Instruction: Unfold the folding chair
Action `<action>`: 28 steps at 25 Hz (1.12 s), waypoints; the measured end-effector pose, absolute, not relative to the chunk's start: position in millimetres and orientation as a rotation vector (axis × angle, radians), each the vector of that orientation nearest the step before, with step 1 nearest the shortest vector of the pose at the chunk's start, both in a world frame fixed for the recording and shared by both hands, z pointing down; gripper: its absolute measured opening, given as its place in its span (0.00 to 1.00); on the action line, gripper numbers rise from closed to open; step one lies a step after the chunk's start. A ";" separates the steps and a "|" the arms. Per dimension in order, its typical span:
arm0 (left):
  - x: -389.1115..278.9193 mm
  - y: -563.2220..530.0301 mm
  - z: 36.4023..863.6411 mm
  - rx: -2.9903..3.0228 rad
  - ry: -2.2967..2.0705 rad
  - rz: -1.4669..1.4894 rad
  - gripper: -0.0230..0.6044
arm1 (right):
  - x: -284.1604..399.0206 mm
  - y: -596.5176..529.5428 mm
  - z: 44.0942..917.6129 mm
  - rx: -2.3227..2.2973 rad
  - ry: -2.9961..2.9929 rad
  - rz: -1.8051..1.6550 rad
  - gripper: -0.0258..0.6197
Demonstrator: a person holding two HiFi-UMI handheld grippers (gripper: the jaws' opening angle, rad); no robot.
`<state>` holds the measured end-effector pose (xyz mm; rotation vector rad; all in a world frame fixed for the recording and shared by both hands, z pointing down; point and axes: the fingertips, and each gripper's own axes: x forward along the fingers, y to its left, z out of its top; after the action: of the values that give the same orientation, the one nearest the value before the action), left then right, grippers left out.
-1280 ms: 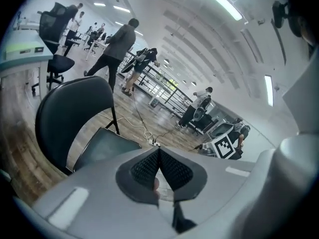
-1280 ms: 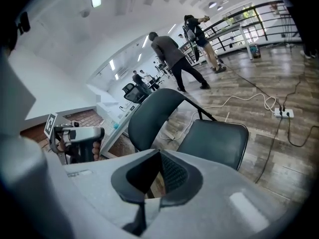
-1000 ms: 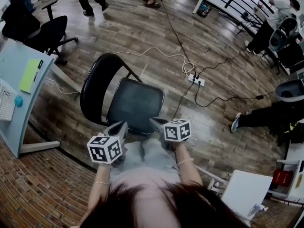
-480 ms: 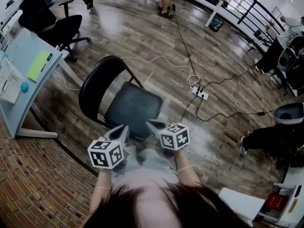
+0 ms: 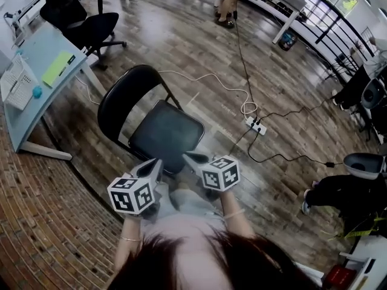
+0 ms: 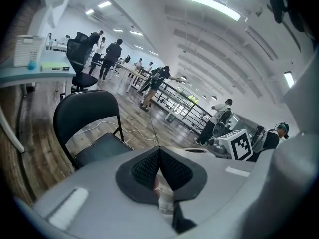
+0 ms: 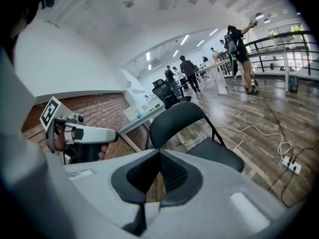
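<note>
The floor (image 5: 181, 35) is laid in grey-brown wood planks with a dull sheen; along the near left it gives way to a brick-patterned strip (image 5: 42, 222). A pale blue table (image 5: 33, 104) stands on white legs at the left, bearing a green sheet (image 5: 57, 68) and a white slotted tray (image 5: 18, 83). Behind it is a black office chair (image 5: 91, 26) on castors. A white cable (image 5: 211, 80) loops across the planks to a power strip (image 5: 257, 125), and a black cable (image 5: 290, 159) runs on to the right. A black railing (image 5: 326, 23) borders the far right side. People (image 5: 227, 5) stand by long tables at the far end. Long strip lights (image 6: 212, 6) shine from a white, ribbed ceiling (image 6: 149, 29).
</note>
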<state>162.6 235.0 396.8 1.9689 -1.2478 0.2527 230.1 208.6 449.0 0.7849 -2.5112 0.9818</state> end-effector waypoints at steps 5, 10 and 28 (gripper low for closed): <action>169.5 245.2 391.5 1.964 -1.230 0.256 0.04 | 231.0 215.2 442.7 0.741 -2.525 1.021 0.04; 167.0 247.5 385.1 1.979 -1.226 0.265 0.04 | 230.6 219.8 438.0 0.766 -2.539 1.035 0.04; 120.1 269.4 348.1 2.085 -1.235 0.252 0.04 | 178.7 251.9 387.6 0.830 -2.594 0.903 0.04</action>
<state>120.1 269.4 348.1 2.0847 -1.2346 0.2520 178.7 251.9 387.6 0.8302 -2.5937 0.9035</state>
